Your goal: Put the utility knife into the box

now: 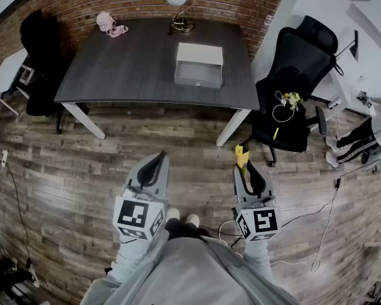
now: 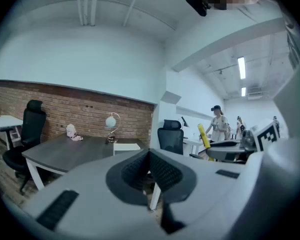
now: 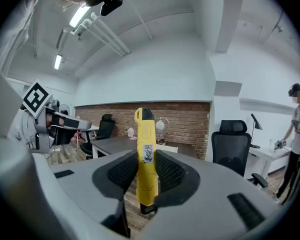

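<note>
My right gripper (image 1: 243, 166) (image 3: 142, 170) is shut on a yellow utility knife (image 3: 145, 156) (image 1: 241, 155), which stands upright between the pads. My left gripper (image 1: 153, 165) (image 2: 149, 170) is shut with nothing between its pads. Both are held over the wooden floor, well short of the dark table (image 1: 114, 68). The white box (image 1: 199, 65) sits open on the table's right half, near its front edge. In the right gripper view the box (image 3: 168, 148) shows just right of the knife. In the left gripper view the box (image 2: 126, 146) is beyond the jaws.
A black office chair (image 1: 295, 88) stands right of the table, another black chair (image 1: 41, 59) at its left. On the table's far edge are a globe lamp (image 1: 180, 2) and a pink item (image 1: 110, 25). Cables (image 1: 311, 215) lie on the floor at right.
</note>
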